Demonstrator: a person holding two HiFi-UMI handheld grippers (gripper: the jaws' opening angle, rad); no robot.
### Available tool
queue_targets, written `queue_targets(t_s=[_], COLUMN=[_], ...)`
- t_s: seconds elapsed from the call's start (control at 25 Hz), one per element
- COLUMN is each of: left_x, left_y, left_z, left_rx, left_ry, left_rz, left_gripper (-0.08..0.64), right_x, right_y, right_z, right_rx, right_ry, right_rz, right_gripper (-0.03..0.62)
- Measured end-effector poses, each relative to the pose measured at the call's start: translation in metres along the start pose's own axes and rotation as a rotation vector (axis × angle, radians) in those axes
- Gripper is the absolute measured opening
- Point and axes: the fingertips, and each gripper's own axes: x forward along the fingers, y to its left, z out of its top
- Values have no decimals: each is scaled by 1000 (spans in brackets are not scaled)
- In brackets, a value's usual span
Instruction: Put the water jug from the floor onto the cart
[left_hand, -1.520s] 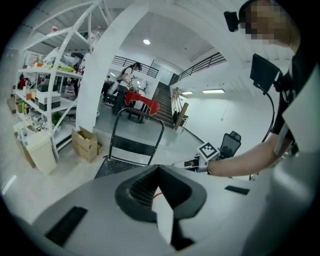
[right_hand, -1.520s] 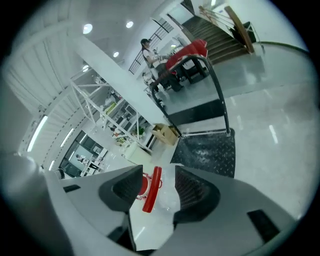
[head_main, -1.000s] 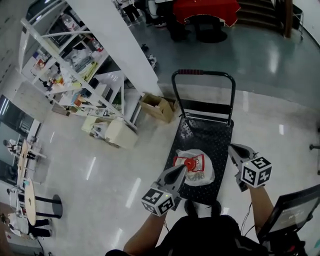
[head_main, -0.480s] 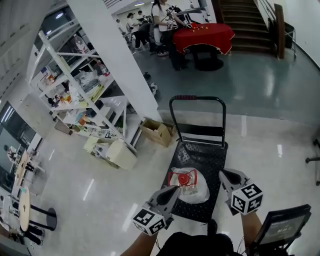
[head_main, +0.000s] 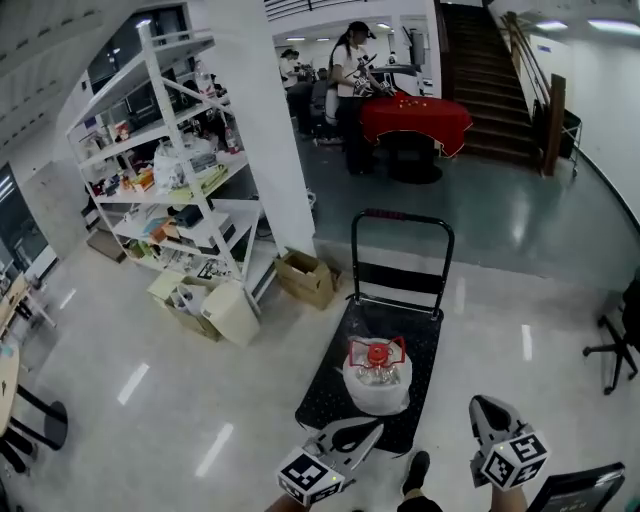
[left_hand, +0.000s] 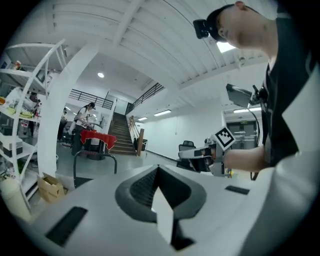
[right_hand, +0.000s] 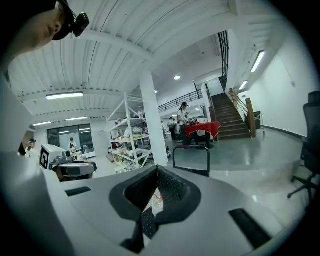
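The water jug (head_main: 377, 375), clear with a red cap and red handle, stands upright on the black platform cart (head_main: 330, 385), near its front end. Nothing touches it. My left gripper (head_main: 372, 429) is low in the head view, in front of the cart's near edge, jaws shut and empty. My right gripper (head_main: 481, 404) hangs to the right of the cart over the floor, also shut and empty. In the left gripper view the left gripper (left_hand: 158, 167) shows its jaws meeting, with the cart handle (left_hand: 95, 156) beyond. The right gripper (right_hand: 158, 170) faces the cart handle (right_hand: 191, 148).
A white shelving rack (head_main: 170, 170) full of goods stands at the left beside a white column (head_main: 270, 120). A cardboard box (head_main: 308, 277) lies left of the cart. An office chair (head_main: 615, 340) is at the right. People stand at a red-covered table (head_main: 415, 115) near the stairs.
Both grippers have drawn back from the jug toward the bottom of the head view. The head view has tilted up. The jug stays on the cart.
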Motion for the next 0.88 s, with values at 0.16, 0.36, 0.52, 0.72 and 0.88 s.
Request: queue_targets(t_s=[0.16, 0.36, 0.52, 0.72, 0.88], left_x=[-51, -97, -127, -153, -168], left_y=[-37, -83, -114, -196, -283], left_z=[-23, -12, -14, -16, -20], left_rx=[2, -68, -78, -53, -34], left_ry=[5, -16, -35, -16, -24], left_rz=[-63, -56, -27, -19, -21], left_gripper=[-8, -8, -8, -8, -8], right_x=[-53, -115, -152, -227, -310], right_y=[45, 91, 120, 151, 160], right_z=[-32, -31, -49, -72, -108], right_rx=[30, -33, -51, -54, -19], right_ry=[41, 24, 15, -2, -18], right_rz=[-59, -45, -8, 51, 73], right_gripper=[2, 2, 2, 2, 2])
